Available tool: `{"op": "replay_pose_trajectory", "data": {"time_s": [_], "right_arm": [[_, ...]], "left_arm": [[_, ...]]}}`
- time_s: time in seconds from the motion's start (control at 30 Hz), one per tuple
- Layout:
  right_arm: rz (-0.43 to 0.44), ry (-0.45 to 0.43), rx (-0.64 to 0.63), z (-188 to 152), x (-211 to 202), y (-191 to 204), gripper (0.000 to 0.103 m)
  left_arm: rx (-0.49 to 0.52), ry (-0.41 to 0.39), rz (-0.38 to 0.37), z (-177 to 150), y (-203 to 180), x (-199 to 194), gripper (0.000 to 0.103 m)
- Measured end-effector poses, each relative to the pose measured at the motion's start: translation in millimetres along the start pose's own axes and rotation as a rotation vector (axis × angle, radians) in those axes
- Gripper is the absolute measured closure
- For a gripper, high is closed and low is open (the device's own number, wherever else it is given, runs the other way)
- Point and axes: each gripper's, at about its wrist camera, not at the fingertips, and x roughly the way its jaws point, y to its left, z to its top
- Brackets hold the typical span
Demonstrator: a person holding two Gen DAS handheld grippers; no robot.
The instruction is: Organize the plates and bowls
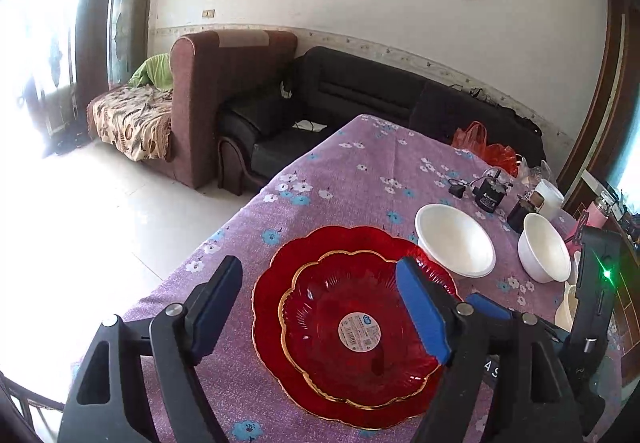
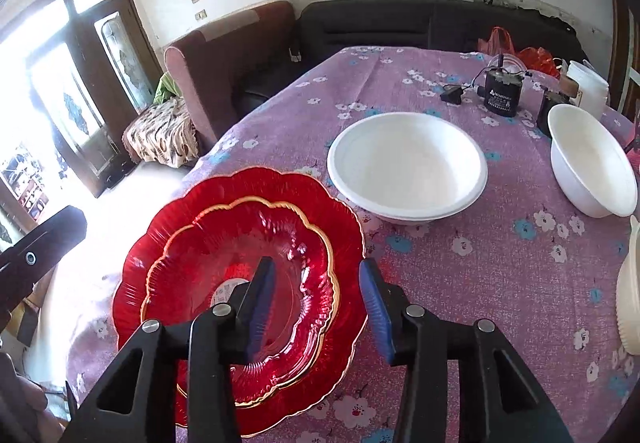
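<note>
At the left of the purple flowered tablecloth [image 2: 460, 263] we see the part of the job that looks done: a smaller red glass plate with a gold scalloped rim [image 1: 352, 327] sits nested inside a larger red scalloped plate [image 1: 268, 283], both lying flat near the table's front edge. Our left gripper [image 1: 320, 307] hovers above this stack with its jaws spread wide, holding nothing. Our right gripper [image 2: 316, 303] sits just over the stack's right rim, jaws partly apart; one finger is over the smaller plate and the other over the cloth, and neither pad presses on anything. Further right, what remains: a wide, shallow white bowl [image 2: 408, 167] stands alone just beyond the plates, and a deeper white bowl [image 2: 592, 163] stands apart from it near the right edge. We judge the plates sorted and the bowls still to be stacked. Beyond them lie a black cylinder with wires [image 2: 502, 91] and orange plastic bags [image 2: 532, 55].
</note>
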Motion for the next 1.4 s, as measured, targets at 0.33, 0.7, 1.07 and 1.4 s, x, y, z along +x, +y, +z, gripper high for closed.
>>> {"op": "replay_pose_trajectory", "data": {"time_s": [0.33,0.7,1.07,1.4], "right_arm": [[-0.178,-0.345,-0.001,-22,-127,-28,0.012],[-0.298,-0.536,0.064,-27,-292,-123,0.001],[-0.503,-0.804,-0.012,63,-531,-156,0.001],[-0.657,-0.738,0.089,129,-623,-204,0.001]], "left_arm": [[-0.002,-0.368,0.173,-3,-17,-90,0.0],[0.079,-0.326,-0.154,67,-63,-197,0.0],[0.062,-0.254,-0.245,199,-113,-300,0.0],[0.094,-0.444,-0.295,219,-188,-320,0.0]]}}
